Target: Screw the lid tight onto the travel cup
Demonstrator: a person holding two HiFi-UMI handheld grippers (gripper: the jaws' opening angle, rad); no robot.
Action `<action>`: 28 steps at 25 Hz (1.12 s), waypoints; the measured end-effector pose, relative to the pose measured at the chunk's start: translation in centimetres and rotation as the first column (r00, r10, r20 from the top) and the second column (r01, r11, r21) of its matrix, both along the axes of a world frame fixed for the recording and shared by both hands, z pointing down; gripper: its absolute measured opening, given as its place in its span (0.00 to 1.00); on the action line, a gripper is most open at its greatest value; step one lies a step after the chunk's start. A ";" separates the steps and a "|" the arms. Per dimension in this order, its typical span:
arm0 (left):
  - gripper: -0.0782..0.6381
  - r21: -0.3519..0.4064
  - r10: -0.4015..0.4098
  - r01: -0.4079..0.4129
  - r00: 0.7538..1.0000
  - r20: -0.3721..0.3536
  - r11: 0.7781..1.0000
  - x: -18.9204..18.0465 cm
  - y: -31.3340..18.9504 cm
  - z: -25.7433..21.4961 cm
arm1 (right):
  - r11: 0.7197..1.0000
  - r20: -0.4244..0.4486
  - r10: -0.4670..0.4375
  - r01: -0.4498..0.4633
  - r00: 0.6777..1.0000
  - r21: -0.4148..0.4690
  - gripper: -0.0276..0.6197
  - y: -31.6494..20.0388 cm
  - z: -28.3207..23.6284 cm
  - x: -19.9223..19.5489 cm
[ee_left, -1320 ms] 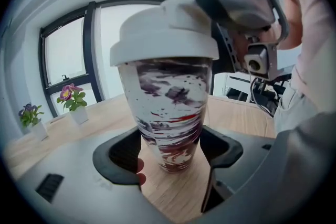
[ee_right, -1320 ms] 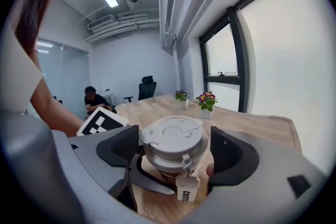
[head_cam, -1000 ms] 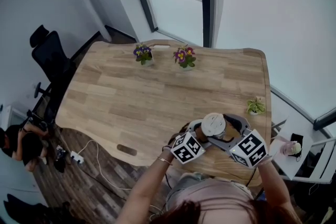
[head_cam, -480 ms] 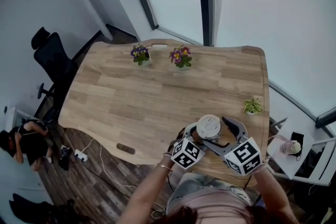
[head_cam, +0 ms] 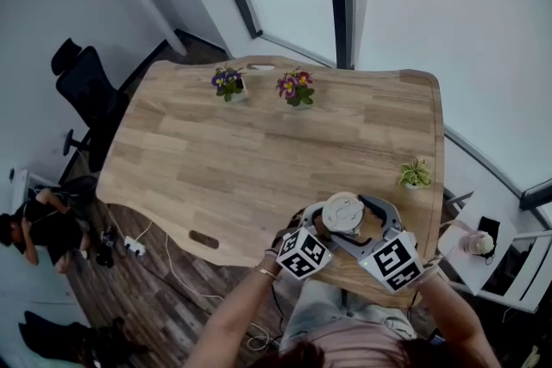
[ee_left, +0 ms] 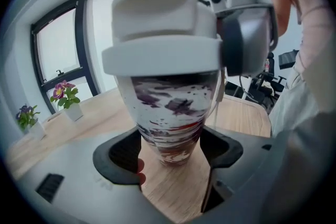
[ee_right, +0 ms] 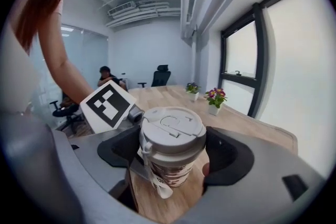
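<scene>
Head view: you hold the travel cup (head_cam: 333, 228) over the near right part of the bench (head_cam: 259, 142), close to your body, with one gripper on each side of it. The lid (head_cam: 343, 210) sits on top of the cup and faces up at the camera. Whether the cup's base rests on the wood cannot be told.

Left gripper view: your left gripper (ee_left: 170, 147) is closed on the lower body of the travel cup (ee_left: 173, 113), a white cup with dark purple and red marbling. Both pads press against its sides. The cup stands upright, and the white lid (ee_left: 163, 34) fills the upper part of the view. One jaw of the right gripper (ee_left: 244, 34) lies against the lid's right edge.

Right gripper view: your right gripper (ee_right: 173, 150) is clamped on the lid (ee_right: 172, 131), one pad against each side of its rim. The lid looks level on the cup. A white strap (ee_right: 153, 178) hangs from its left side down the cup wall.

Surroundings: two flower pots (head_cam: 295, 88) stand near the far edge of the bench in front of the window (head_cam: 289, 4). A small green plant (head_cam: 416, 174) stands near the bench's right edge. An office chair (head_cam: 82, 90) stands on the floor to the far left, and a person (head_cam: 34, 224) sits at the left edge of the view.
</scene>
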State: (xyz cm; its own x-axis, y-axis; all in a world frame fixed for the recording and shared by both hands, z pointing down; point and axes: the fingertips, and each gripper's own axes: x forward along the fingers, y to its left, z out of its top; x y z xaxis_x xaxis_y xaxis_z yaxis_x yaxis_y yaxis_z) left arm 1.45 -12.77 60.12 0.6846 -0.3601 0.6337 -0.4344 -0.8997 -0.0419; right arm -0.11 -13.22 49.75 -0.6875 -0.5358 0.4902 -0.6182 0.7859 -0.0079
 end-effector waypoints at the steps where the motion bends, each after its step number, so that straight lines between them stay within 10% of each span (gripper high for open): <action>1: 0.58 0.005 -0.027 0.027 1.000 -0.009 1.000 0.1 -0.2 0.0 | 0.999 0.014 0.053 -0.054 0.998 0.007 0.63 -0.2 0.0 0.2; 5: 0.58 0.004 -0.076 0.076 0.997 -0.024 0.997 0.3 -0.2 0.1 | 0.996 0.071 0.091 -0.089 0.993 -0.018 0.63 -0.1 0.1 0.4; 14: 0.58 -0.023 0.022 -0.022 1.000 0.015 1.000 0.4 0.2 0.2 | 0.955 -0.030 -0.295 0.293 0.955 -0.053 0.63 0.5 -0.1 0.4; 22: 0.58 -0.004 -0.052 0.053 0.999 0.007 0.999 0.7 0.2 0.2 | 0.998 0.011 0.042 -0.043 0.999 0.037 0.63 0.2 -0.1 0.5; 28: 0.58 -0.021 0.004 -0.004 1.000 0.029 1.000 0.6 0.3 0.4 | 0.974 -0.036 -0.226 0.225 0.973 -0.037 0.63 1.3 0.0 1.3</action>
